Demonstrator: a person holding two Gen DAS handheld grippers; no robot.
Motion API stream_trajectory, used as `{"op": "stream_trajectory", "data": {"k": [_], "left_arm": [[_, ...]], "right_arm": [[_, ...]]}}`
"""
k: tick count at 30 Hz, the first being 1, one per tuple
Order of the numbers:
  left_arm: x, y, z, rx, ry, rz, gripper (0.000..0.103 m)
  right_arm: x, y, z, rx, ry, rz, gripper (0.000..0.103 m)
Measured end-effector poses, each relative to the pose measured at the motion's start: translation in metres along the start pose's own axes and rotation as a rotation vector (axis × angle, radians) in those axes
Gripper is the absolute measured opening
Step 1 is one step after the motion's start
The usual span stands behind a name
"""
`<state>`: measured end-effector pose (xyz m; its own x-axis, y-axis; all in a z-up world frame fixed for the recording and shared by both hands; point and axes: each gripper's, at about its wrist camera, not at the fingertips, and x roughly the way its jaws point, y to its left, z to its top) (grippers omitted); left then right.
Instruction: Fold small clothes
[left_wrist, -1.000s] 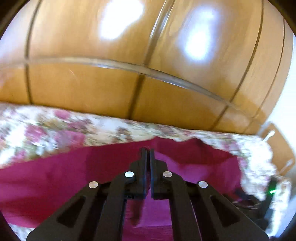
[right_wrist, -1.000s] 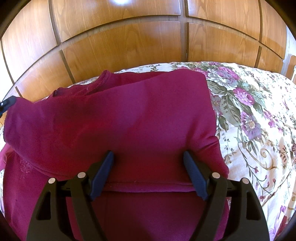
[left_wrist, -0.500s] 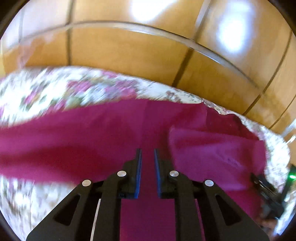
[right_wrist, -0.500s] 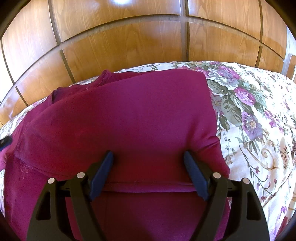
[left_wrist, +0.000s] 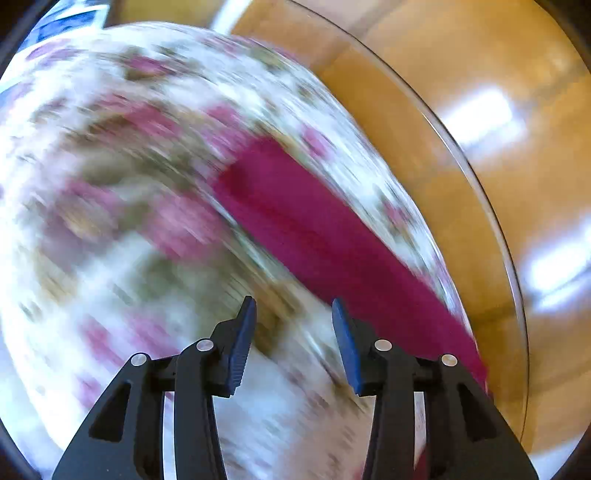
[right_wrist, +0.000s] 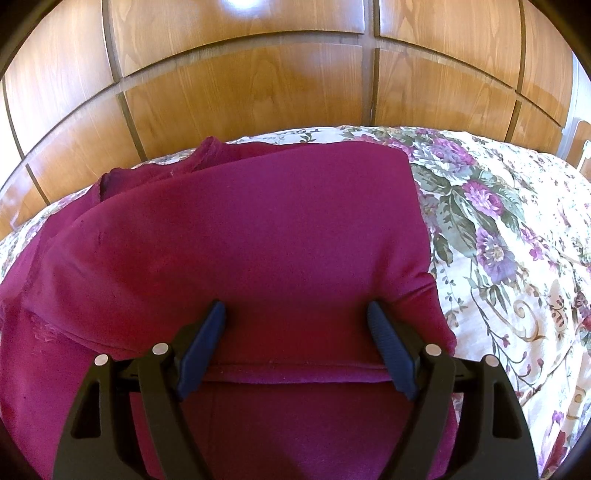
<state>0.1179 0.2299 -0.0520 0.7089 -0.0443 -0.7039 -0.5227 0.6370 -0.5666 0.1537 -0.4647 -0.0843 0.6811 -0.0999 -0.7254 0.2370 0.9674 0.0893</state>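
Observation:
A magenta garment (right_wrist: 258, 240) lies on the floral bedspread (right_wrist: 517, 258), with one layer folded over the rest and its folded edge lying between my right fingers. My right gripper (right_wrist: 297, 314) is open and empty just above that fold. In the blurred left wrist view, my left gripper (left_wrist: 293, 306) is open and empty over the bedspread (left_wrist: 110, 221). A strip of the garment (left_wrist: 314, 229) lies ahead and to its right.
A wooden panelled headboard (right_wrist: 258, 85) rises behind the bed and also shows in the left wrist view (left_wrist: 480, 147). Bare floral bedspread extends to the right of the garment.
My left gripper was shut on the garment, opened and let it go, then swung away left over the bedspread. The lifted layer has settled flat. My right gripper has stayed open and still.

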Motion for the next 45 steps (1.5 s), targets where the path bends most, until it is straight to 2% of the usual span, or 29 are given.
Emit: {"op": "stream_trajectory", "data": {"k": [4, 6, 7, 8, 9, 12, 15, 19, 22, 23, 26, 30, 32, 34, 35, 36, 40, 43, 45], "left_arm": [[0.013, 0.02, 0.031, -0.096, 0.006, -0.026, 0.041], [0.023, 0.022, 0.042, -0.108, 0.0, 0.012, 0.041], [0.03, 0.022, 0.047, -0.113, 0.002, 0.016, 0.037], [0.035, 0.023, 0.053, -0.109, 0.002, 0.034, 0.029], [0.038, 0.022, 0.057, -0.097, 0.001, 0.066, 0.009], [0.033, 0.012, 0.063, -0.037, -0.02, 0.051, 0.006], [0.019, -0.033, 0.06, 0.111, -0.065, -0.031, 0.006], [-0.011, -0.109, 0.022, 0.317, -0.088, -0.183, 0.006], [-0.019, -0.165, -0.024, 0.46, -0.047, -0.287, 0.006], [-0.018, -0.188, -0.049, 0.523, -0.021, -0.321, 0.006], [-0.009, -0.225, -0.106, 0.635, 0.065, -0.37, 0.006], [0.017, -0.257, -0.177, 0.746, 0.209, -0.39, 0.006], [0.028, -0.262, -0.204, 0.799, 0.265, -0.37, 0.007], [0.036, -0.261, -0.22, 0.837, 0.314, -0.356, 0.027], [0.035, -0.258, -0.224, 0.841, 0.328, -0.356, 0.045], [0.034, -0.252, -0.225, 0.835, 0.325, -0.357, 0.055], [0.012, -0.227, -0.23, 0.871, 0.236, -0.336, 0.055], [-0.003, -0.206, -0.24, 0.895, 0.206, -0.326, 0.055], [-0.009, -0.192, -0.249, 0.92, 0.184, -0.305, 0.055]], "right_arm": [[0.0, 0.002, 0.0, -0.011, 0.0, -0.018, 0.08], [0.001, 0.004, -0.001, -0.015, 0.001, -0.027, 0.081], [0.001, 0.004, -0.001, -0.016, 0.001, -0.03, 0.081], [0.001, 0.004, -0.001, -0.017, 0.002, -0.032, 0.081], [0.001, 0.005, -0.001, -0.018, 0.002, -0.033, 0.081], [0.001, 0.007, -0.002, -0.023, 0.003, -0.04, 0.081], [0.002, 0.007, -0.003, -0.025, 0.003, -0.043, 0.081], [0.002, 0.007, -0.003, -0.025, 0.003, -0.044, 0.081], [0.002, 0.007, -0.003, -0.025, 0.002, -0.044, 0.081], [0.002, 0.007, -0.003, -0.024, 0.002, -0.043, 0.081], [0.002, 0.007, -0.004, -0.022, 0.001, -0.04, 0.081], [0.002, 0.006, -0.003, -0.02, 0.001, -0.036, 0.081], [0.002, 0.006, -0.003, -0.019, 0.001, -0.034, 0.081], [0.002, 0.005, -0.003, -0.017, 0.001, -0.032, 0.081], [0.002, 0.005, -0.003, -0.015, 0.001, -0.029, 0.081], [0.002, 0.005, -0.003, -0.014, 0.001, -0.028, 0.081], [0.002, 0.006, -0.002, -0.016, 0.011, -0.03, 0.081], [-0.006, 0.008, 0.006, -0.023, 0.023, -0.047, 0.081], [-0.027, 0.015, 0.009, 0.01, -0.025, -0.008, 0.081]]}}
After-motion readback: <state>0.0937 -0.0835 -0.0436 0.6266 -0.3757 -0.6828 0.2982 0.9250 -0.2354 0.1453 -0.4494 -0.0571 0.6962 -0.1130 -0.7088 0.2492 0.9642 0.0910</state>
